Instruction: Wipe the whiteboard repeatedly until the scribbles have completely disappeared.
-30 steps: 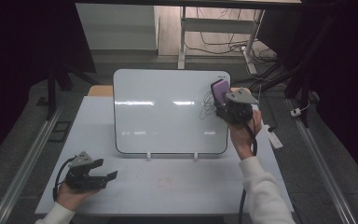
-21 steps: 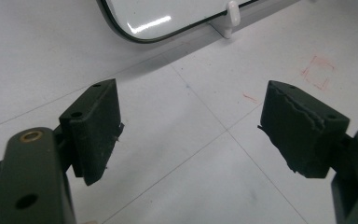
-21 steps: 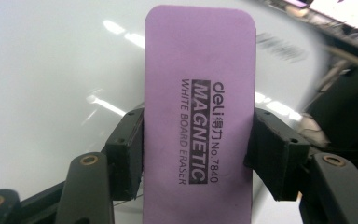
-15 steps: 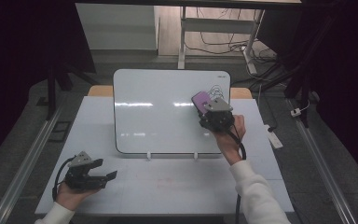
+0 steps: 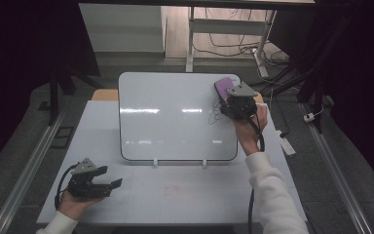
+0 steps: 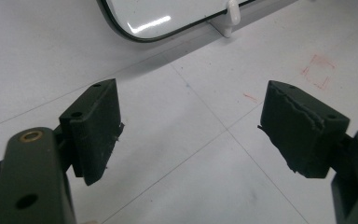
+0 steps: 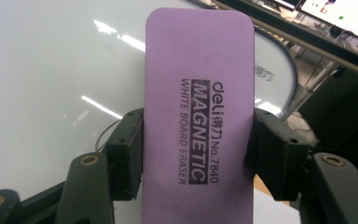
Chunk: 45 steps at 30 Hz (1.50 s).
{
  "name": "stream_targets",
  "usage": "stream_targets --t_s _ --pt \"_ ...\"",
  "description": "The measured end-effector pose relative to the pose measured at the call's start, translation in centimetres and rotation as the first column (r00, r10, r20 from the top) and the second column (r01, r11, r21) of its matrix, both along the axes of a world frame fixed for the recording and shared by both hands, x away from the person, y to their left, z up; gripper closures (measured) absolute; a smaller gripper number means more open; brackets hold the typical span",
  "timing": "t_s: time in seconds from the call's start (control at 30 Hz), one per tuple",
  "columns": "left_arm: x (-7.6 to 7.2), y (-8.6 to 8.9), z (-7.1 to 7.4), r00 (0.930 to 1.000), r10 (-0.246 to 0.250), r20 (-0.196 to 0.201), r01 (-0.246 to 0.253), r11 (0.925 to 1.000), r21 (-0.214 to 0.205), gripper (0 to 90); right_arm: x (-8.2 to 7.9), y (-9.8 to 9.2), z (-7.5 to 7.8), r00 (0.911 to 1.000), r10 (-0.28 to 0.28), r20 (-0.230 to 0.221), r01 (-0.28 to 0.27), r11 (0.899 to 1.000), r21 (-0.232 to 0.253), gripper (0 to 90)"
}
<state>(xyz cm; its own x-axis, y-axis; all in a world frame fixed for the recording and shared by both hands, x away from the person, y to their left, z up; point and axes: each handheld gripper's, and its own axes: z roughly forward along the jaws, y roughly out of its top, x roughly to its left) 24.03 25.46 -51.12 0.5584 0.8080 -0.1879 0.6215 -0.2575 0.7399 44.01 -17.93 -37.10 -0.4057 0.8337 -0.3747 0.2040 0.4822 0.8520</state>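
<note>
in the high view the right gripper (image 5: 230,100) sits at the upper right of the whiteboard (image 5: 175,117), its jaws clamped on a purple whiteboard eraser (image 5: 223,87). the eraser lies against the board's upper right corner, just above a tangle of dark scribbled marker lines (image 5: 216,111) that show on the board to the left of the gripper. the person's right hand (image 5: 248,130) and a white sleeve (image 5: 272,195) run down from it to the bottom right of the frame.

in the right gripper view the eraser (image 7: 198,112) stands upright in the middle of the frame, printed "deli magnetic white board eraser no. 7840", with a black pad pressed on each long side about halfway up. the whiteboard (image 7: 51,84) spreads behind it at the left, and its rounded corner curves past at the right.

the left gripper (image 5: 113,184) rests low at the lower left of the high view, held in the left hand (image 5: 73,202) on the white table (image 5: 185,190), well apart from the board. in the left gripper view its jaws stand apart with nothing between them, just bare table (image 6: 191,154); the board's lower corner (image 6: 135,28) and a white support clip (image 6: 231,14) sit at the top of the frame, and a faint red mark (image 6: 318,70) lies at the upper right.
</note>
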Motion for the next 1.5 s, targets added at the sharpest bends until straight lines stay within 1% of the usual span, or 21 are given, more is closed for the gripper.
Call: stream_targets --t_s 0.1,0.17,0.2,0.27,0.3,0.37,0.43,0.47,0.5,0.63,0.73,0.77,0.9,1.0,1.03,1.1,1.13,1.23,1.33,1.43,1.5 --pt "0.0 0.0 0.0 1.0 0.005 -0.002 -0.005 1.0 -0.001 20.9 -0.7 0.7 -0.8 0.9994 0.035 -0.007 -0.035 0.999 -0.016 40.3" --pt "0.1 0.1 -0.1 1.0 0.0 -0.003 0.0 1.0 0.0 20.8 -2.2 1.9 -2.5 0.9958 0.09 -0.018 -0.09 0.995 -0.044 40.3" --pt "0.1 0.0 -0.1 1.0 -0.001 -0.003 0.001 1.0 0.0 20.8 -2.2 1.9 -2.5 0.9958 0.09 -0.018 -0.09 0.995 -0.044 40.3" --pt "0.0 0.0 0.0 1.0 -0.001 -0.001 0.001 1.0 0.001 20.9 -3.7 3.0 -4.2 0.9895 0.14 -0.036 -0.142 0.987 -0.077 40.3" --pt "0.0 -0.1 0.0 1.0 -0.001 0.0 0.001 1.0 0.001 20.9 -3.7 3.0 -4.2 0.9895 0.14 -0.036 -0.142 0.987 -0.077 40.3" --pt "0.0 -0.1 0.0 1.0 0.001 0.0 -0.001 1.0 -0.001 20.9 -4.6 3.5 -5.1 0.9847 0.17 -0.038 -0.173 0.978 -0.112 40.3" --pt "0.0 -0.1 0.0 1.0 0.001 -0.001 -0.001 1.0 -0.001 20.9 -4.6 3.4 -5.2 0.9843 0.173 -0.037 -0.176 0.978 -0.115 40.3" --pt "0.0 -0.1 0.0 1.0 0.001 -0.001 -0.001 1.0 -0.001 20.8 -4.4 3.1 -5.0 0.9832 0.176 -0.048 -0.18 0.98 -0.087 40.3" --pt "0.0 -0.1 0.0 1.0 0.0 0.001 0.0 1.0 0.0 20.8 -4.4 3.1 -5.0 0.9832 0.176 -0.048 -0.18 0.98 -0.087 40.3" --pt "0.0 0.0 0.0 1.0 0.002 0.0 -0.002 1.0 -0.006 20.9 -3.7 2.4 -4.2 0.9876 0.152 -0.041 -0.154 0.986 -0.069 40.3" --pt "0.0 0.1 0.0 1.0 0.002 -0.003 -0.002 1.0 -0.005 20.9 -2.3 1.3 -2.8 0.9954 0.096 -0.01 -0.096 0.994 -0.052 40.2" --pt "0.0 0.0 0.0 1.0 0.002 -0.003 -0.002 1.0 -0.003 20.9 -2.3 1.3 -2.8 0.9954 0.096 -0.01 -0.096 0.994 -0.052 40.2" --pt "0.0 0.0 0.0 1.0 -0.001 0.0 0.001 1.0 -0.003 20.9 -0.5 0.3 -0.7 0.9994 0.031 0.015 -0.031 0.999 -0.023 40.2" --pt "0.0 0.0 0.0 1.0 0.001 -0.002 -0.001 1.0 -0.004 20.9 0.3 0.3 0.1 0.9999 0.012 0.009 -0.012 1.0 -0.014 40.2" --pt "0.0 0.0 0.0 1.0 0.001 -0.002 -0.001 1.0 -0.004 20.8 0.2 0.5 0.0 0.9998 0.012 0.013 -0.011 1.0 -0.022 40.3" --pt "0.0 0.1 0.0 1.0 0.001 -0.003 -0.001 1.0 -0.005 20.9 -0.9 1.4 -1.1 0.9973 0.074 0.0 -0.074 0.996 -0.053 40.3" --pt "0.1 0.1 0.0 1.0 0.001 -0.004 -0.001 1.0 -0.005 20.9 -0.9 1.4 -1.1 0.9973 0.074 0.0 -0.074 0.996 -0.053 40.3" --pt "0.1 0.1 -0.1 1.0 -0.002 -0.005 0.002 1.0 -0.002 20.9 -2.5 2.7 -3.0 0.9908 0.135 -0.016 -0.135 0.985 -0.104 40.4" --pt "0.1 0.0 0.0 1.0 -0.002 -0.003 0.002 1.0 -0.003 20.9 -4.0 3.5 -4.6 0.9833 0.178 -0.036 -0.182 0.975 -0.128 40.4" --pt "0.1 0.0 0.0 1.0 -0.001 -0.004 0.001 1.0 -0.004 20.9 -4.5 3.6 -5.2 0.9809 0.191 -0.037 -0.194 0.971 -0.139 40.4" --pt "0.1 0.0 0.0 1.0 -0.002 -0.005 0.002 1.0 -0.004 20.9 -4.4 3.3 -5.0 0.9791 0.198 -0.049 -0.203 0.97 -0.138 40.3"
